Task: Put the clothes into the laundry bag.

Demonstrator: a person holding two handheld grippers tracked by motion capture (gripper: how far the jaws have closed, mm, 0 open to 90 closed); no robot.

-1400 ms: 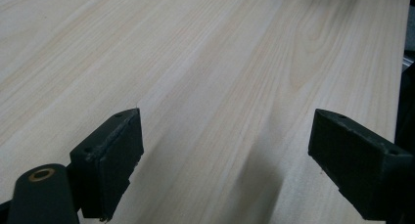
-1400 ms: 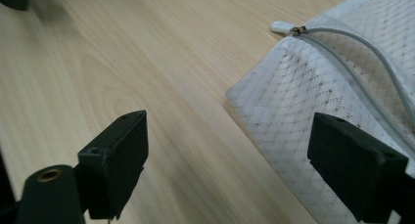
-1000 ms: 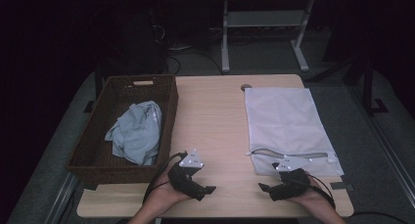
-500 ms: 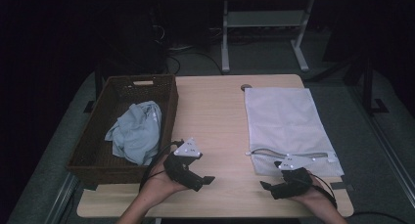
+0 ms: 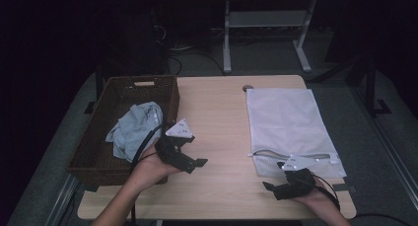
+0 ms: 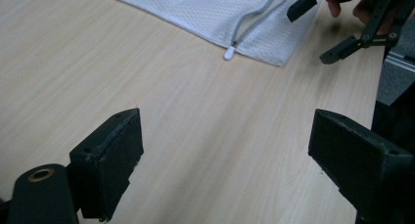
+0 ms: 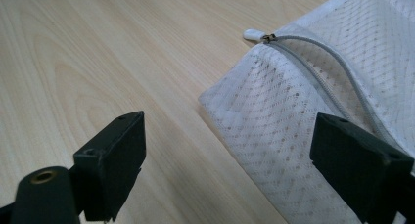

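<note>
Both grippers spread, empty: left gripper (image 5: 190,157) beside the basket (image 5: 98,152) (nine o'clock), right gripper (image 5: 276,189) at the mesh bag (image 5: 288,122).

— What are we counting on the table (image 5: 222,117)?
— We are counting one wicker basket (image 5: 98,152), one grey cloth (image 5: 135,127) and one white mesh bag (image 5: 288,122).
— And grippers?
— We are seeing two: left gripper (image 5: 199,163), right gripper (image 5: 267,186).

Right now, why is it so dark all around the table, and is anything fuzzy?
High view: light falls on the table; the room behind is nearly black. Left gripper view: the mesh laundry bag looks sharp, the near black pads soft. Right gripper view: the zipper pull is crisp, without glare.
</note>
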